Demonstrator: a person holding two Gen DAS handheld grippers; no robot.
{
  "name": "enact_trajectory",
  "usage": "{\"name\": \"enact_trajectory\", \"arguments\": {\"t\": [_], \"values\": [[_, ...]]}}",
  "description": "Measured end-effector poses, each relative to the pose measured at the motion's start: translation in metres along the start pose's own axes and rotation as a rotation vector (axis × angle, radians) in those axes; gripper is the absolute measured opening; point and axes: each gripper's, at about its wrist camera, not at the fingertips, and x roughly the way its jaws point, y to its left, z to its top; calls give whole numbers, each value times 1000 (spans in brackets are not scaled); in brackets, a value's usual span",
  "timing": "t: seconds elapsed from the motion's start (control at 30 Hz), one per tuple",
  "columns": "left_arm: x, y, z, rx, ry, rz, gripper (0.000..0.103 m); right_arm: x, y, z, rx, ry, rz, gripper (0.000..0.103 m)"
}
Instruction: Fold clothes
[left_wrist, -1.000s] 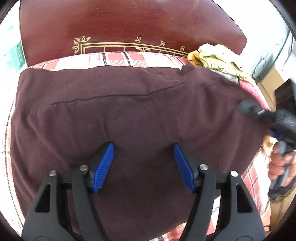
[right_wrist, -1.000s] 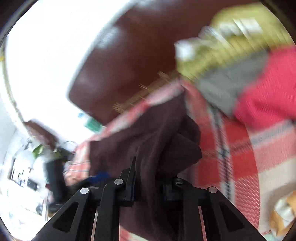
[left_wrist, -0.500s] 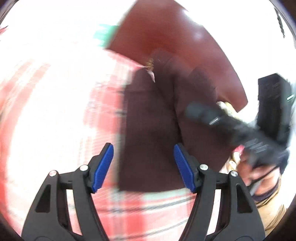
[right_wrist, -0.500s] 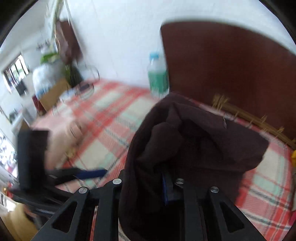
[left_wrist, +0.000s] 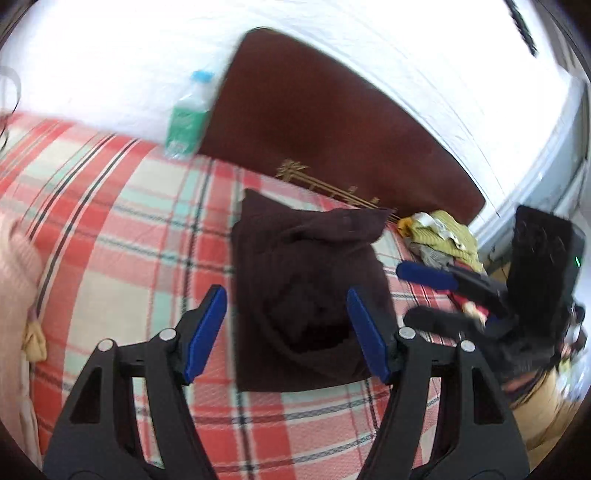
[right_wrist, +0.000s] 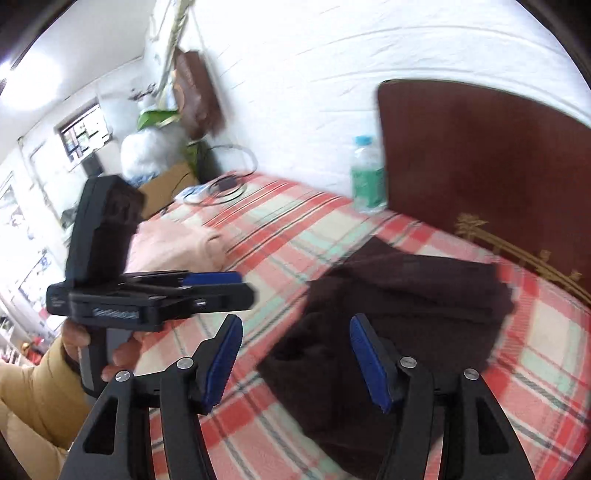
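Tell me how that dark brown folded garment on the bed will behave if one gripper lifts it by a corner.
The dark brown garment would probably droop and unfold: its layers lie loose and rumpled. It looks soft and light, sagging into the plaid bedspread. It seems unlikely to slip off the ribbed blue fingers.

The dark maroon folded cloth garment is looking soft and matt, lying on a red-and-mint checked woven bedsheet showing a slightly coarse weave. The reddish-brown wooden headboard is shining with a smooth, glossy varnish and gold inlay. The clear plastic bottle is looking glossy. The black plastic left gripper, standing wide apart, is carrying ribbed blue pads.
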Motion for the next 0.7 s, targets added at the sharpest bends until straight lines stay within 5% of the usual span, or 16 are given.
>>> {"name": "enact_trajectory", "arguments": {"t": [0.2,0.3,0.47,0.7], "values": [[56,-33,-7,120,118,-58,69,20,-76,2,167,78,-105,61],[86,-14,-11,63,190,3,69,44,-91,19,161,128,-85,42],[88,21,-12,-64,205,-6,69,84,-100,61,130,154,-81,40],[82,22,-15,-67,204,8,69,147,-112,68,175,256,-120,41]]}}
